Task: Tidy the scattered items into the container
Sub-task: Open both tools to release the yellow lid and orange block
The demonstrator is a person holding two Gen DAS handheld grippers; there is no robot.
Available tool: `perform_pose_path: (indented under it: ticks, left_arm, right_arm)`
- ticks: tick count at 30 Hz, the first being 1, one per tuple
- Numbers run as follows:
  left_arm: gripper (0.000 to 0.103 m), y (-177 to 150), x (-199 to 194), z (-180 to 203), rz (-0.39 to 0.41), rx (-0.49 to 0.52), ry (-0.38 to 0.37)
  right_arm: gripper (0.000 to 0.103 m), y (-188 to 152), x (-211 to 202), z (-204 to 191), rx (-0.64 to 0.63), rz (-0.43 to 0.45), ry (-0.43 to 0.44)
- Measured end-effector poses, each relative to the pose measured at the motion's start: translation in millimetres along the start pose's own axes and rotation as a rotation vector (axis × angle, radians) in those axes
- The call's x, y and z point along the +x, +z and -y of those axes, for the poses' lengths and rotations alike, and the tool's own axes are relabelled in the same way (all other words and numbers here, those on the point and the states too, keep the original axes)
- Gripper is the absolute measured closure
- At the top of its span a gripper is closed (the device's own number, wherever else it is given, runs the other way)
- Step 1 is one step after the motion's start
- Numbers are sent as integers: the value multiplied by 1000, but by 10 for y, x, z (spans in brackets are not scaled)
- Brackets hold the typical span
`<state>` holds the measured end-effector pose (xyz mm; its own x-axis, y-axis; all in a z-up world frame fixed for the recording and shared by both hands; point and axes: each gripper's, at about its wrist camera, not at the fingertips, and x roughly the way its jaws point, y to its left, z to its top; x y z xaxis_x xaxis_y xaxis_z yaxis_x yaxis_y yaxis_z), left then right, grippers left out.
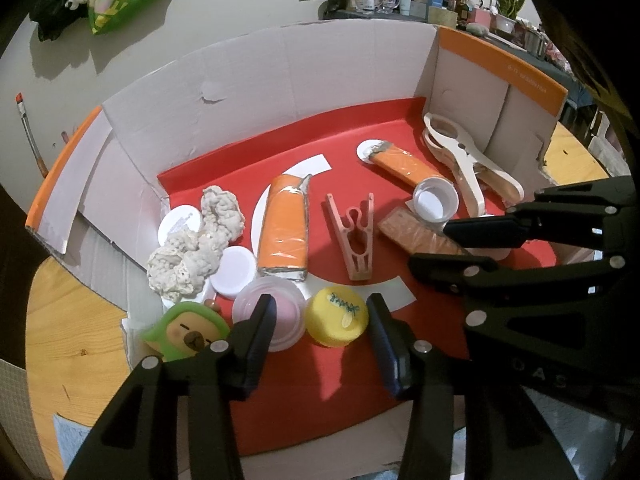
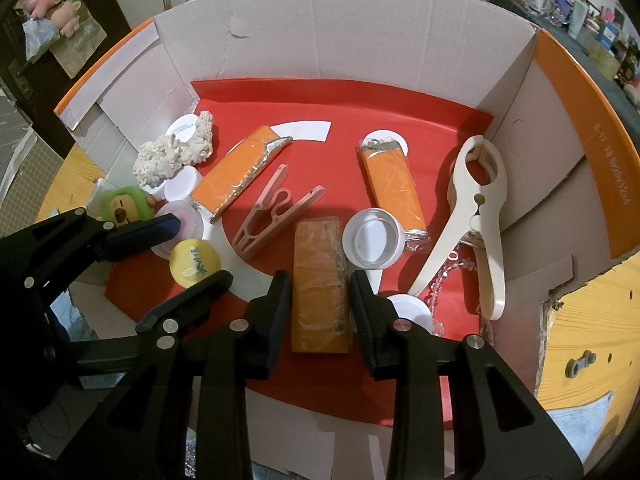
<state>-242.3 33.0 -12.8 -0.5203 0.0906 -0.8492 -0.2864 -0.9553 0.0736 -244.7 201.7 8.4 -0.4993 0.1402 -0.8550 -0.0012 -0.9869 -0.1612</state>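
Observation:
An open cardboard box [image 1: 280,72] with a red floor [image 2: 420,120] holds the items. My left gripper [image 1: 322,312] stands open low over the near left of the floor. A yellow cap [image 1: 336,318] lies between its fingertips, flat on the red floor, with a gap on its left side. My right gripper [image 2: 320,292] is shut on an orange wrapped bar [image 2: 320,264], its pads against the bar's long sides, just above the floor. In the left wrist view the right gripper [image 1: 430,242] comes in from the right with the bar [image 1: 416,236].
Also in the box are two orange foil packs [image 2: 394,184], a pink clip [image 2: 276,212], a large cream clamp [image 2: 476,216], white caps [image 2: 374,238], a lacy cream scrunchie [image 1: 192,256], a clear jar [image 1: 280,312] and a green capybara toy [image 1: 188,332]. Wooden tabletop [image 2: 592,320] surrounds the box.

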Motion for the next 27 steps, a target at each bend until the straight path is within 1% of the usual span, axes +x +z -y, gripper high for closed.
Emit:
perform_pose_path:
  ticks: [1, 2, 3, 4, 9, 10, 13, 14, 15, 16, 17, 18, 21, 22, 24, 27]
  left_arm:
    - [53, -4, -3, -10, 0, 0, 0]
    - [53, -1, -2, -8, -1, 1, -1]
    - [53, -9, -8, -30, 0, 1, -2]
    - [53, -13, -12, -42, 1, 0, -2]
    - [53, -44, -48, -157, 4, -6, -7]
    - [53, -101, -105, -92, 5, -5, -7]
    - [53, -144, -154, -151, 12, -3, -5]
    - [53, -53, -117, -191, 12, -1, -7]
    - [53, -62, -130, -221, 14, -1, -5]
    - [52, -63, -136, -227, 16, -2, -1]
    - [52, -94, -147, -218, 19, -3, -2]
    - [51, -104, -158, -252, 20, -3, -8]
    - [50, -178, -231, -191, 26, -4, -4]
    - [50, -113, -210, -31, 27, -3, -3]
    - [50, -133, -244, -66, 32, -5, -3]
    - [49, -138, -298, 10, 42, -8, -2]
  right_arm:
    - [73, -8, -8, -12, -1, 1, -1]
    - [73, 105, 113, 72, -4, 2, -1]
    - [72, 109, 116, 66, -7, 2, -2]
    - [72, 92, 76, 153, -9, 3, -2]
    - [72, 110, 47, 131, -23, 16, -6]
    - [72, 106, 40, 119, -26, 17, -7]
    - [71, 95, 14, 93, -34, 24, -10]
    - [66, 94, 3, 86, -36, 28, -11]
    - [60, 98, -2, 73, -36, 37, -12]
    - [51, 102, -13, 54, -40, 52, -17]
    - [49, 110, -18, 37, -46, 61, -23]
    - [49, 110, -35, 21, -53, 66, -26]
    - [49, 112, -50, -3, -55, 72, -28]
    - [49, 117, -40, -18, -56, 72, -27]
    - [49, 140, -45, 19, -55, 75, -28]
    - [48, 166, -99, 41, -61, 85, -30]
